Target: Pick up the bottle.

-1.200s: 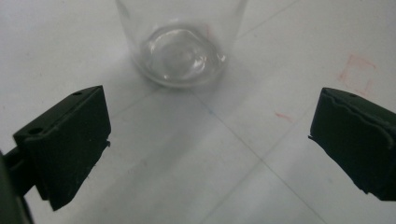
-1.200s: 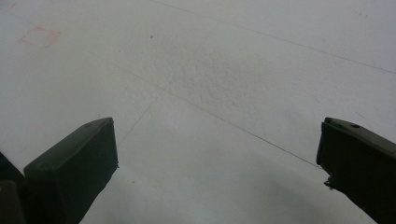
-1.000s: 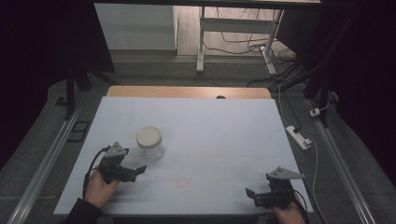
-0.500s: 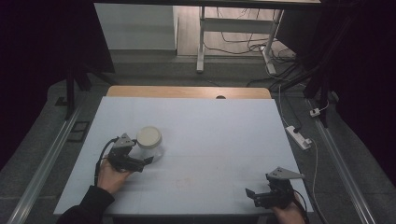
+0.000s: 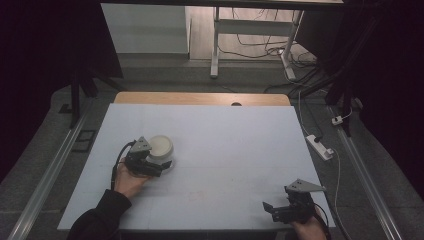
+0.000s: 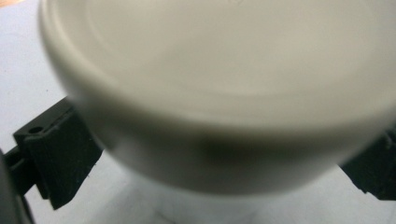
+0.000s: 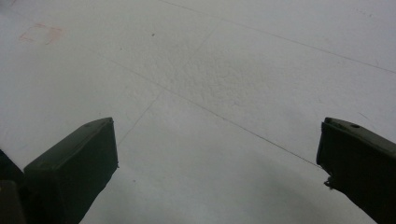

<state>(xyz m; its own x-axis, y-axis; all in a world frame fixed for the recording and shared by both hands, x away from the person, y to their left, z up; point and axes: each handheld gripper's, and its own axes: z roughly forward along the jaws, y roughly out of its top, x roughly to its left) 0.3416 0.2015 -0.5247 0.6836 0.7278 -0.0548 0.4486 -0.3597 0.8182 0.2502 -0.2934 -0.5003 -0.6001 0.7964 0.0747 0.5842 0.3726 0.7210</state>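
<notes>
We see a black left hand-held gripper (image 5: 161, 164) carrying a small grey three-cornered plate on top and trailing a black cable that loops back over our dark long sleeve (image 5: 97, 220). Our right hand-held gripper (image 5: 272, 209) is black too, topped by the same grey plate. Its blocky matte jaws bear a small round hole near one tip.

Blurred cream lid (image 6: 233, 88) very close, between two black fingers (image 6: 58, 154) spread wide at either side, pale surface (image 6: 23, 70) beneath
</notes>
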